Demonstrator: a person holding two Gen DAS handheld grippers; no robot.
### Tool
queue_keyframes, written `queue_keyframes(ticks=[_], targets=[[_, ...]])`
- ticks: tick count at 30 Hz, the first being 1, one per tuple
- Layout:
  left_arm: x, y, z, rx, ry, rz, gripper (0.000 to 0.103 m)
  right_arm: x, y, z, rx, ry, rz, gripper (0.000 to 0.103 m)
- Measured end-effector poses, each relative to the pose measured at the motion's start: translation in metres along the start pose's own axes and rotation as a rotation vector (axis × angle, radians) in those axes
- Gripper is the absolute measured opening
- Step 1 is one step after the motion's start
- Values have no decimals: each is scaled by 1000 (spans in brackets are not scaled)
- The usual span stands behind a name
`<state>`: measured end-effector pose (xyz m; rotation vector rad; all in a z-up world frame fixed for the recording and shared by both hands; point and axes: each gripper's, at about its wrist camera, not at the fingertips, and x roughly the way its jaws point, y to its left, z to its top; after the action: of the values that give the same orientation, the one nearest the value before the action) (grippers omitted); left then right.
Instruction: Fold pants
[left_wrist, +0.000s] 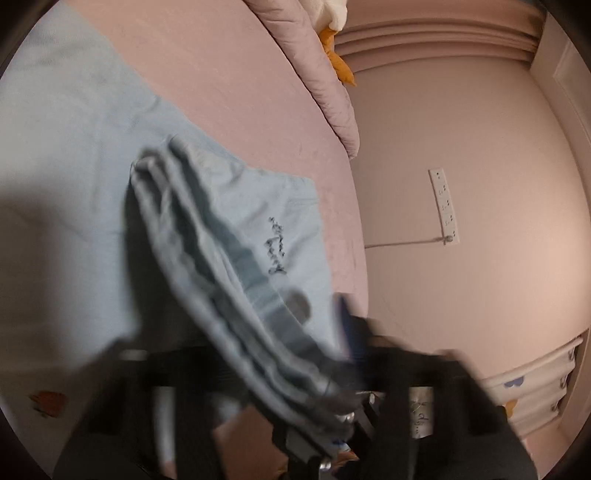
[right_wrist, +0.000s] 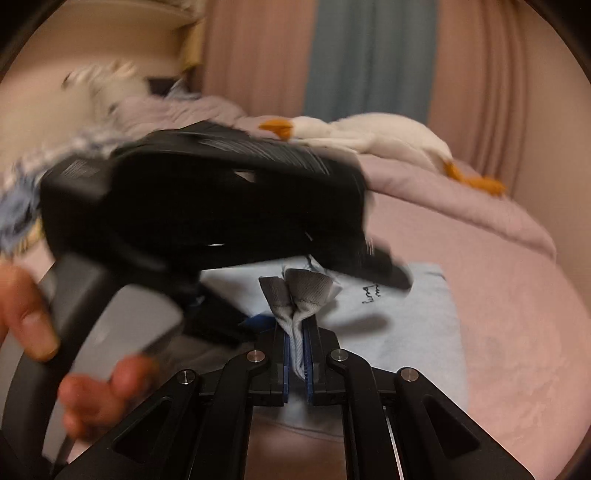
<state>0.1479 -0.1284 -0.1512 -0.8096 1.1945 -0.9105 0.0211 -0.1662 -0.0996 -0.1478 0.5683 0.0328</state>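
Light blue pants (left_wrist: 92, 166) lie spread on the pink bed sheet (left_wrist: 240, 92), with dark lettering near one edge. My right gripper (right_wrist: 295, 328) is shut on a bunched grey-blue hem of the pants (right_wrist: 299, 288), which stands up between its blue pads. That lifted fold crosses the left wrist view as a blurred strip (left_wrist: 221, 277). My left gripper (right_wrist: 388, 275), held by a hand (right_wrist: 22, 314), hovers just above and in front of the right one, its tips over the pants (right_wrist: 406, 332). Its fingers (left_wrist: 365, 332) are too blurred to show whether they grip cloth.
A lilac duvet (right_wrist: 443, 199) is heaped at the far side of the bed, with a white goose plush toy (right_wrist: 369, 133) on it. Pink and blue curtains (right_wrist: 369, 55) hang behind. A white power strip (left_wrist: 445, 206) lies on the pink surface beside the bed.
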Motion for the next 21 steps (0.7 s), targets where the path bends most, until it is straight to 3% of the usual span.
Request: queue_keyframes(ticks=[2, 9, 13, 16, 18, 19, 21], targets=[[-12, -3, -3, 48, -22, 27, 22, 0, 7, -2, -39, 8, -1, 7], [-63, -11, -5, 198, -119, 149, 21, 6, 40, 20, -125, -38, 34, 7], [-80, 4, 3, 193, -143, 218, 20, 24, 64, 28, -165, -36, 55, 7], [-85, 19, 9, 187, -151, 311, 19, 44, 78, 32, -195, -6, 63, 8], [-90, 32, 13, 162, -151, 355, 25, 58, 85, 32, -198, 22, 88, 8], [-94, 38, 12, 148, -158, 384, 31, 62, 85, 33, -204, 34, 97, 11], [-106, 48, 11, 114, -179, 392, 32, 77, 87, 32, -220, 110, 143, 35]])
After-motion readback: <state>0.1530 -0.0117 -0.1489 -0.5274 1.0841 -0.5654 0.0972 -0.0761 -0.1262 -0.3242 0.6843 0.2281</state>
